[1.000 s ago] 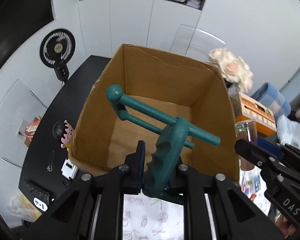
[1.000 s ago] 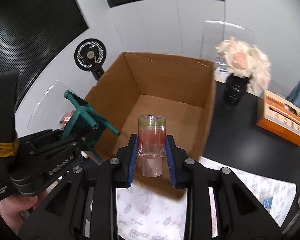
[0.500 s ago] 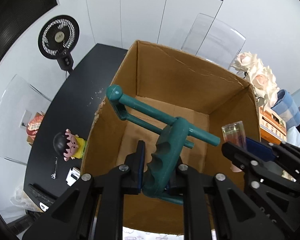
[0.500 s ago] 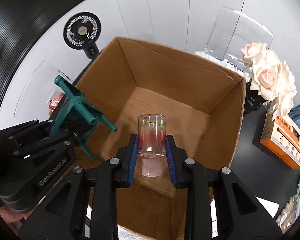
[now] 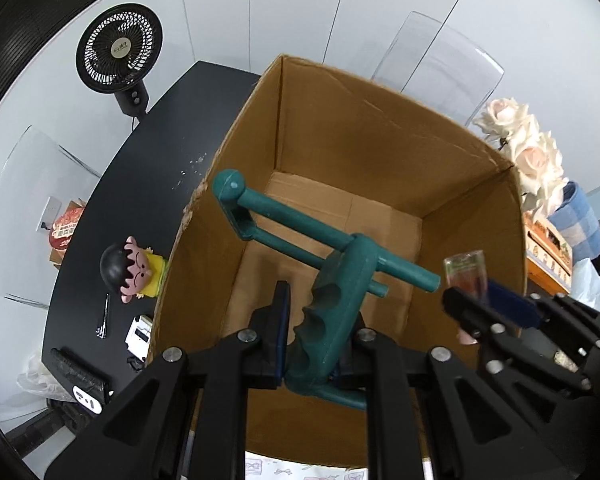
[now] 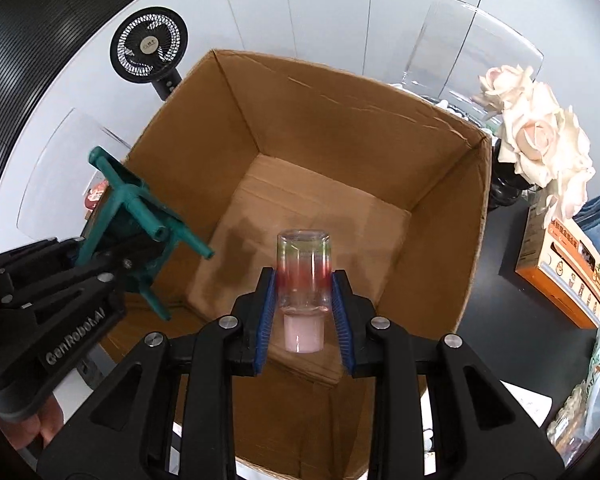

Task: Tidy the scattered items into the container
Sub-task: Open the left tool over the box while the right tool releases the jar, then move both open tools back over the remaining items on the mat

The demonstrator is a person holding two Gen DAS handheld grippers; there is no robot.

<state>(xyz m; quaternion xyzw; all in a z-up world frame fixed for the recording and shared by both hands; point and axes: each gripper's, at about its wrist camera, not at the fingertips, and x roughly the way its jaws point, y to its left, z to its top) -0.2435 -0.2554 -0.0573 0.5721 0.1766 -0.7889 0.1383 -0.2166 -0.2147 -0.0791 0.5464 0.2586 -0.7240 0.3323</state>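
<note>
both the left gripper [image 5: 316, 344] and right gripper [image 6: 303, 312] are clamped, side by side.

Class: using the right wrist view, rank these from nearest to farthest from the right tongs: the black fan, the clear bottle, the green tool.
1. Clear bottle: between the right tongs' pads.
2. Green tool: left, in the other tongs.
3. Black fan: far left, beyond the cardboard box.

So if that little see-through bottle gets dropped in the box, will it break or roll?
The bottle looks like clear glass or hard plastic, so it might crack. It is round, so it would probably roll across the box's flat floor.
</note>
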